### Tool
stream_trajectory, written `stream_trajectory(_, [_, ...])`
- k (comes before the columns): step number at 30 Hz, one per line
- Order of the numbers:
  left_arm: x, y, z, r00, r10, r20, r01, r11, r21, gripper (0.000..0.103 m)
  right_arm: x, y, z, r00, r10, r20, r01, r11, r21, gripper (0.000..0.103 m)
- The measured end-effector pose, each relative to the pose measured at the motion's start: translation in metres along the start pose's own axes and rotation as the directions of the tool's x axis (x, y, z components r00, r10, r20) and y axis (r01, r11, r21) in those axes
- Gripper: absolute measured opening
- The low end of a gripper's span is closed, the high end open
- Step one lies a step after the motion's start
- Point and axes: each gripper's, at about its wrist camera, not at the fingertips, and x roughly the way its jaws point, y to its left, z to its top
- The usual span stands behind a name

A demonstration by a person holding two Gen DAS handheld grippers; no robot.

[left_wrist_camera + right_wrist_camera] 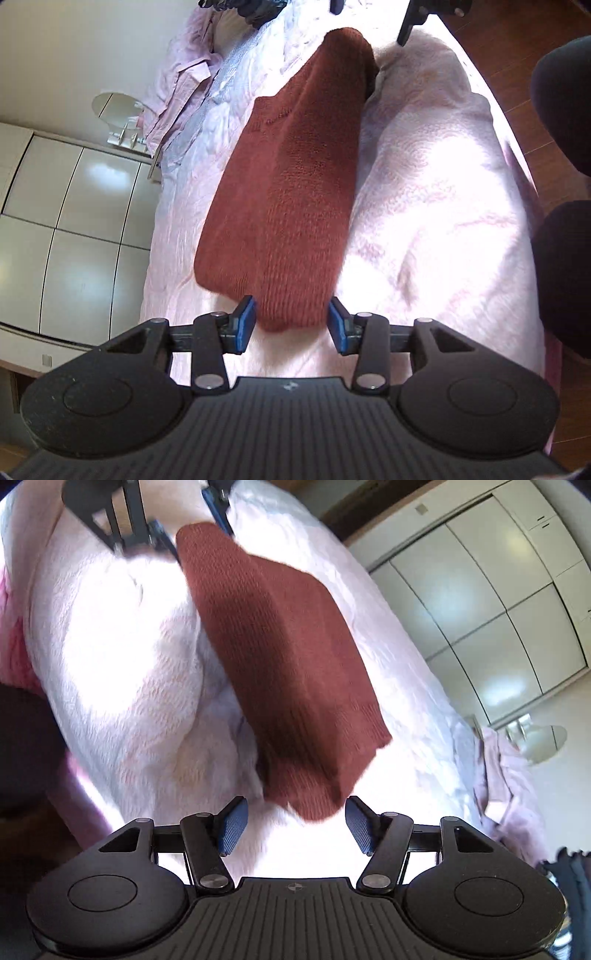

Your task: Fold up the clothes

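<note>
Rust knit garment: one seen, laid as a long narrow band on the pink bedspread, so judged partly folded. One pale pink shirt lies crumpled at the far edge. Left gripper and right gripper are spread apart, one at each end. An end-to-end fold is judged possible.

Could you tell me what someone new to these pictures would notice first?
The rust-red knitted garment stands out at once, lying lengthwise, folded over, on the pale pink bedding. The left gripper and the right gripper face each other at its two ends, each with jaws apart around a corner of the knit. A pink shirt lies crumpled at the bed's far edge, towards the white wardrobe.
</note>
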Motion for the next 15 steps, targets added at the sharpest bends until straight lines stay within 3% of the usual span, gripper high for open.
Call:
stream_trajectory(8, [-0.034,0.01,-0.022,0.997,0.067,-0.031,-0.068,0.995,-0.066,0.038,-0.025,0.01,-0.011,0.999,0.003,-0.045,-0.003,1.0,0.0,0.061])
stream_trajectory(15, [-0.03,0.026,-0.032,0.995,0.088,-0.037,-0.091,0.991,-0.093,0.038,-0.033,0.021,-0.018,0.998,0.0,-0.068,-0.003,0.999,-0.039,0.061])
